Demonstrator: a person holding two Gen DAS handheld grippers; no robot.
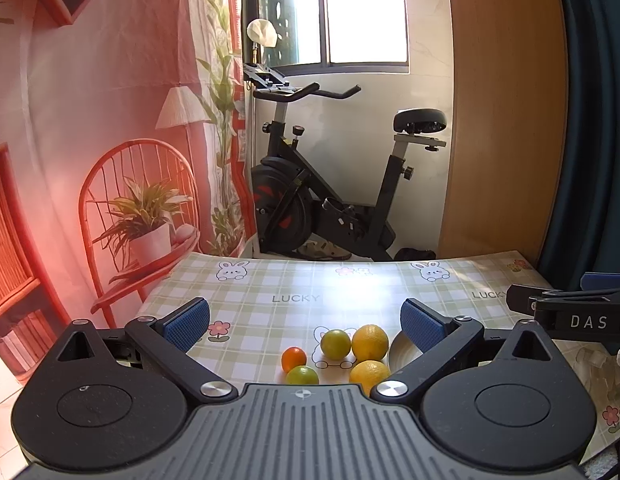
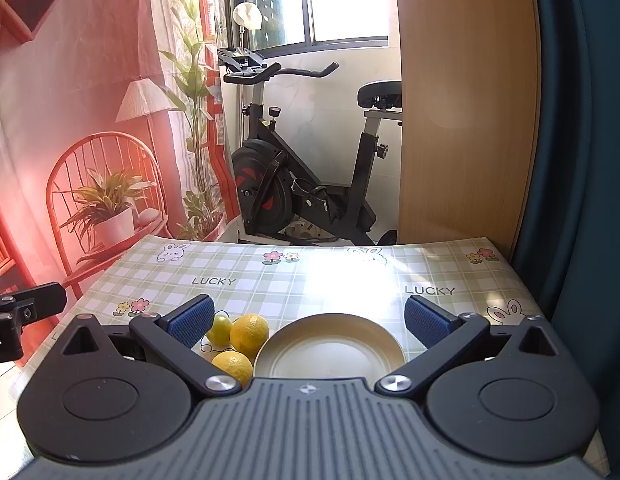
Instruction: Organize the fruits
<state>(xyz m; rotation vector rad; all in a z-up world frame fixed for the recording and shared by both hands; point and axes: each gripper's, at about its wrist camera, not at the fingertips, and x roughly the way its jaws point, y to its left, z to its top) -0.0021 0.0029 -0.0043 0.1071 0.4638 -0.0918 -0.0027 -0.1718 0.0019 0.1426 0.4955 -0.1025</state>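
Several fruits lie on the checked tablecloth (image 1: 294, 280): a small orange (image 1: 294, 358), two green limes (image 1: 335, 343) (image 1: 302, 376) and two yellow lemons (image 1: 369, 342) (image 1: 369, 373). My left gripper (image 1: 306, 322) hovers open above and behind them, nothing between its blue pads (image 1: 186, 324). In the right wrist view a pale empty plate (image 2: 329, 350) sits just right of the lemons (image 2: 250, 330) (image 2: 232, 364) and a lime (image 2: 220, 330). My right gripper (image 2: 310, 320) is open over the plate, holding nothing.
An exercise bike (image 1: 329, 184) stands beyond the table's far edge under a window. A printed backdrop (image 1: 110, 140) with a chair and plants hangs at left. A wooden panel (image 1: 505, 120) and dark curtain (image 2: 581, 120) bound the right side. The far half of the table (image 2: 310, 272) is bare.
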